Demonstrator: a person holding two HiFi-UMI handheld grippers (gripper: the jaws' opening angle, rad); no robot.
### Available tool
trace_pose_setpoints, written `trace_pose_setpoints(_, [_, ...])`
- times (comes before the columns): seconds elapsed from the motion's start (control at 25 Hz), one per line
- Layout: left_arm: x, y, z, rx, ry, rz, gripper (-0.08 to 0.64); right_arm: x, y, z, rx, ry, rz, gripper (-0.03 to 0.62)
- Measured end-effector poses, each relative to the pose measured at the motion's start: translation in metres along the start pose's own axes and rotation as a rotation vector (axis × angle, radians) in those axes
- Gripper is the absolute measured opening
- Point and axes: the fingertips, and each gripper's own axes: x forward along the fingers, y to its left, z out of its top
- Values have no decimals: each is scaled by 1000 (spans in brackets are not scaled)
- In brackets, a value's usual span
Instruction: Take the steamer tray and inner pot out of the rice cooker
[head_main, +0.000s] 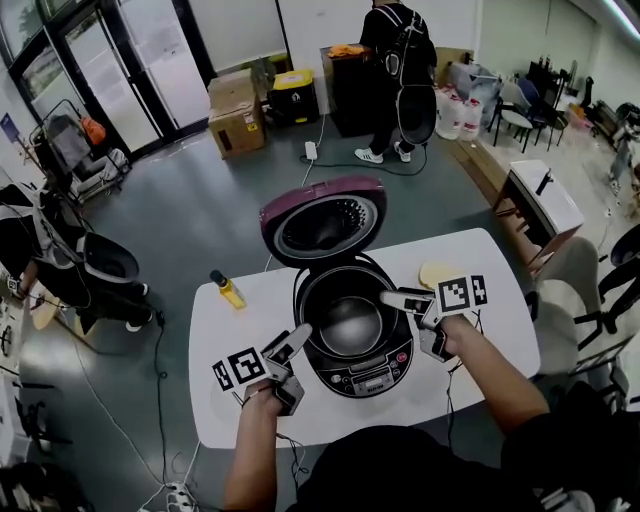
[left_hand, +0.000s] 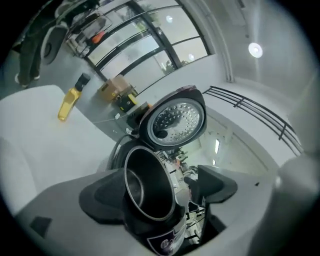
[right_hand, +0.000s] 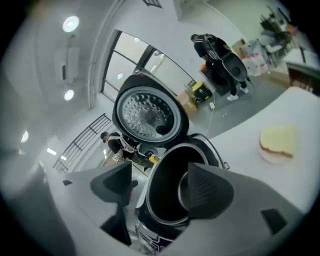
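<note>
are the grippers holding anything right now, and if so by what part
Nothing is held: the left gripper and the right gripper are both open, either side of the rice cooker.

White rounded table (head_main: 470, 250) on a grey floor (head_main: 200, 210). Near the table's left end, a small yellow bottle with a black cap (head_main: 228, 290); toward the right end, a pale yellow sponge-like pad (head_main: 436, 274). Well behind the table, stacked brown cardboard boxes (head_main: 237, 115) beside a black bin with a yellow lid (head_main: 293, 95). Close by on the floor, a white power strip (head_main: 310, 151) with a dark cable. Farther back, a standing person in dark clothes (head_main: 395, 70). At the right, a small white side table (head_main: 545, 200).
</note>
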Motion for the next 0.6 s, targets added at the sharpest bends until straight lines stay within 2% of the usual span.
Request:
trace_pose_setpoints(0.12, [7,7,-7,-115,17,-37,449,0,-18,-6,154,26,40,351])
trace_pose_setpoints(0.28, [12,11,-15,-199,18,-84,449,3,-30,-20,279,59,71,351])
trace_pose_setpoints(0.6, [15,24,-21,-272,25,-63,449,5,-48,-29,340,75,41,350])
